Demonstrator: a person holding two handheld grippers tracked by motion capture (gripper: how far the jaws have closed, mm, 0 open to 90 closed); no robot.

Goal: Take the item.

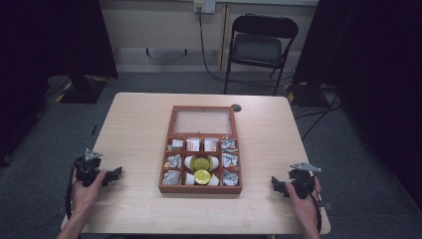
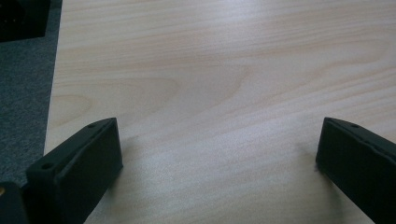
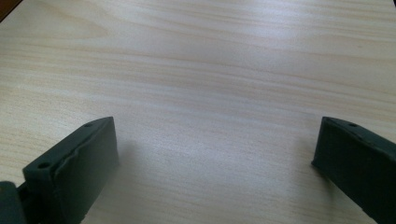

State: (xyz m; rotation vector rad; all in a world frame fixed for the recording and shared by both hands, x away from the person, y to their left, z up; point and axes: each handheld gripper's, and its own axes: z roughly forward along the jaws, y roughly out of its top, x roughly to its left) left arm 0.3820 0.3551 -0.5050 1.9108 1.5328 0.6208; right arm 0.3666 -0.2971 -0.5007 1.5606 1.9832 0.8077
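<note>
A wooden box (image 1: 201, 189) with its glass-paned lid (image 1: 203, 121) laid open stands at the middle of the table. Its compartments hold small wrapped packets (image 1: 173, 161), two white cups with yellow tops (image 1: 201, 169) and paper sachets (image 1: 193, 145). My left gripper (image 1: 115, 174) rests near the table's left edge, held by a hand, jaws wide apart over bare wood (image 2: 219, 135). My right gripper (image 1: 275, 183) rests near the right front edge, also open with nothing between its jaws (image 3: 215, 135).
A black folding chair (image 1: 259, 45) stands behind the table. A small dark round disc (image 1: 236, 107) sits on the table beyond the box. Dark curtains hang at both sides. A cable runs along the floor at the right.
</note>
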